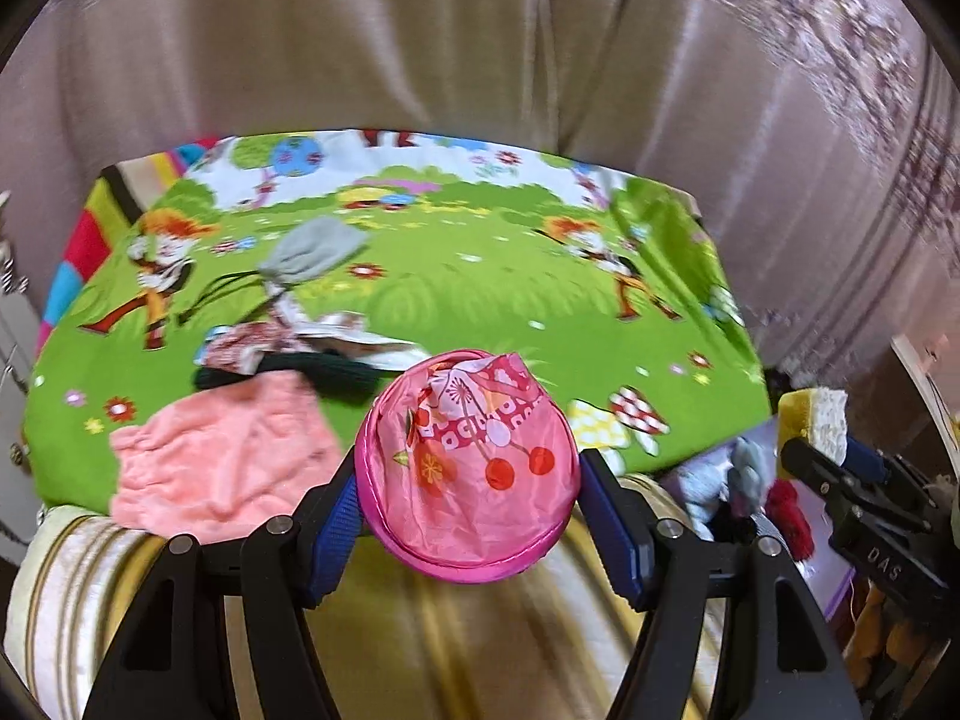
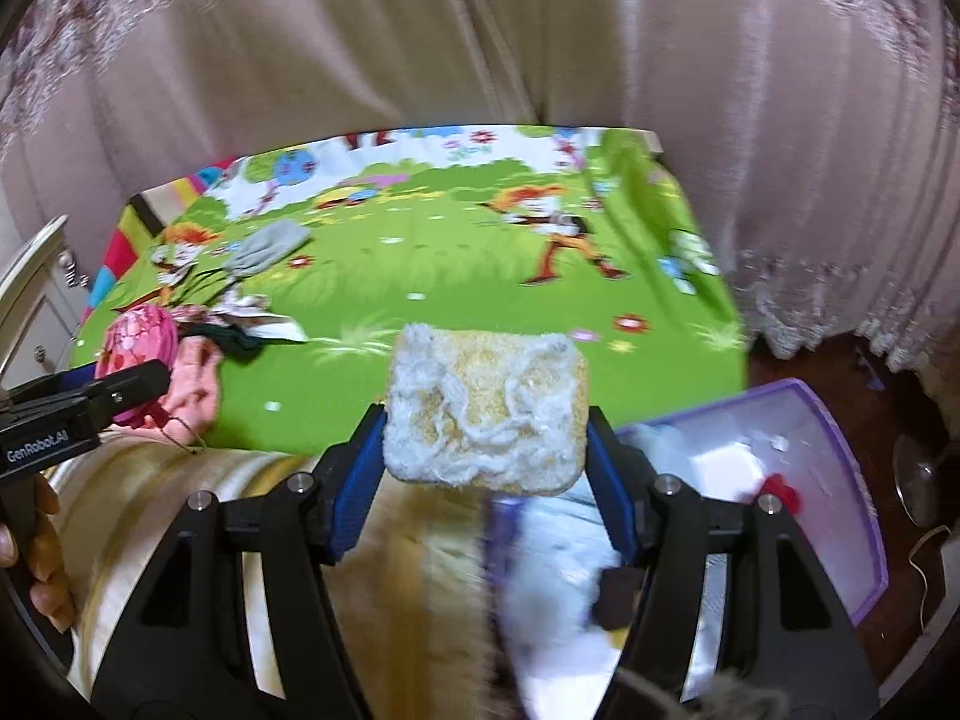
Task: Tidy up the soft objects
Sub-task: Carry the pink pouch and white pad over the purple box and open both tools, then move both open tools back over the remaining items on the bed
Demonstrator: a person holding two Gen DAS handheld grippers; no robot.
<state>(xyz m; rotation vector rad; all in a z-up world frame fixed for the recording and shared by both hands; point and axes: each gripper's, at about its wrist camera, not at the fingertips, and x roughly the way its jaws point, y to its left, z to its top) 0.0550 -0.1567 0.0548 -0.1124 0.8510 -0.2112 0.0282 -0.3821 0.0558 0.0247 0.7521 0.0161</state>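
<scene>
Left gripper [image 1: 471,501] fingers clamp pink pouch [image 1: 474,468]; right gripper [image 2: 485,453] fingers clamp fluffy sponge [image 2: 486,408]. Risk: slick pouch slipping free mid-carry.

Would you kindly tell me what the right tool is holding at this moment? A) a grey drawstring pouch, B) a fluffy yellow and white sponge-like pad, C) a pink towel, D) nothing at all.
B: in the right wrist view the right tool has its blue pads pressed on both sides of the fluffy yellow and white pad, held above the bed edge.
</scene>
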